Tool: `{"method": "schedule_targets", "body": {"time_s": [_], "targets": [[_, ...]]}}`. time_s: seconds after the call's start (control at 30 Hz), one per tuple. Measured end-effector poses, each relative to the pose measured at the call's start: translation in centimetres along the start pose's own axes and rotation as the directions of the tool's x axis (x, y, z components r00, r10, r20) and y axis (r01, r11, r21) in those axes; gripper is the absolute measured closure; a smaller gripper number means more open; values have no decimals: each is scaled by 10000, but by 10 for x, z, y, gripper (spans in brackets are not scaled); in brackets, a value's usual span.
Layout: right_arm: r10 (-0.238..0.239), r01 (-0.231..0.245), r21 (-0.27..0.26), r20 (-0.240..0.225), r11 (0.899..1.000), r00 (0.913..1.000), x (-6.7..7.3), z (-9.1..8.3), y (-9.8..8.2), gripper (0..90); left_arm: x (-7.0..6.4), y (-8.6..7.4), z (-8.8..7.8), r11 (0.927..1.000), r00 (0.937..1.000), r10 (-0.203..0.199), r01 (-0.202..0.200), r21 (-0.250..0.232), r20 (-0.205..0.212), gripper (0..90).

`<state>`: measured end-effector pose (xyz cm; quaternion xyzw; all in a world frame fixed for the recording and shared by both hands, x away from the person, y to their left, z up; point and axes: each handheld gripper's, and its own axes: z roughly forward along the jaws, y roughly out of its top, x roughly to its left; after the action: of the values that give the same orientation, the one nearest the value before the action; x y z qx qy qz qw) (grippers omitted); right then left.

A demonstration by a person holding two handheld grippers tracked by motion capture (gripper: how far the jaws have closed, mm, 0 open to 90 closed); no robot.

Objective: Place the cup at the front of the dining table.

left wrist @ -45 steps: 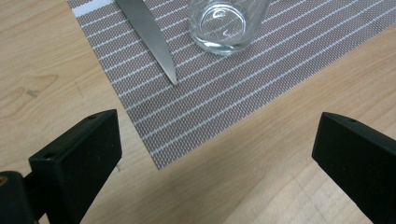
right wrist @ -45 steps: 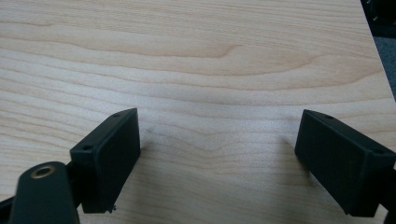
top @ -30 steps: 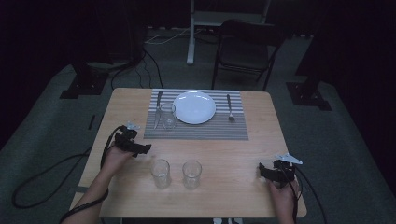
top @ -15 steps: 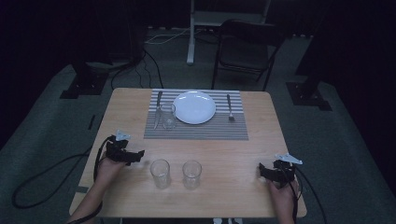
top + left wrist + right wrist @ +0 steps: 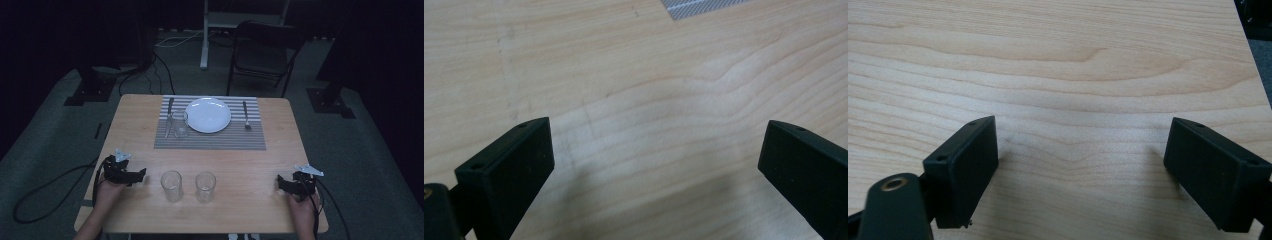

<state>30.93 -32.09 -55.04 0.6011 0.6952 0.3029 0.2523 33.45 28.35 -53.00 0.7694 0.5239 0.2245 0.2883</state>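
Note:
Two empty clear glasses (image 5: pixel 171 186) (image 5: pixel 205 186) stand side by side near the table's front edge. A third glass (image 5: pixel 180 124) stands on the striped placemat (image 5: pixel 210 140), left of the white plate (image 5: pixel 208 114), with a knife (image 5: pixel 169 110) at the mat's left and a fork (image 5: pixel 245 115) at its right. My left gripper (image 5: pixel 138 175) rests on the wood left of the front glasses, open and empty; its jaws (image 5: pixel 659 145) stand wide over bare wood. My right gripper (image 5: pixel 281 184) lies at the front right, also open (image 5: pixel 1083 145) with nothing between the jaws.
The wooden table (image 5: pixel 135 130) has bare wood on both sides of the placemat. A corner of the placemat (image 5: pixel 704 6) shows at the top of the left gripper view. A dark chair (image 5: pixel 265 55) stands behind the table. Cables (image 5: pixel 45 200) trail on the floor at left.
My left gripper has drawn back from near the placemat's left corner toward the front left of the table. The right gripper has stayed put.

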Motion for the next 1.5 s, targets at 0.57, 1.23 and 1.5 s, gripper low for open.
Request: {"method": "schedule_targets", "body": {"time_s": [0.57, 1.23, 1.5], "targets": [[9, -9, -4, 0, 10000, 10000, 0, 0, 0, 139, 4, -33, -20, 9983, 9953, -439, 405, -412, -859, 20], [17, -17, 6, 2, 10000, 10000, 0, 0, 0, 138, 20, -66, -44, 9833, 9674, -1689, 1523, -992, -1888, 20], [21, -21, 8, 1, 10000, 10000, 0, 0, 0, 138, 23, -69, -44, 9833, 9588, -1769, 1625, -816, -2222, 20]]}}
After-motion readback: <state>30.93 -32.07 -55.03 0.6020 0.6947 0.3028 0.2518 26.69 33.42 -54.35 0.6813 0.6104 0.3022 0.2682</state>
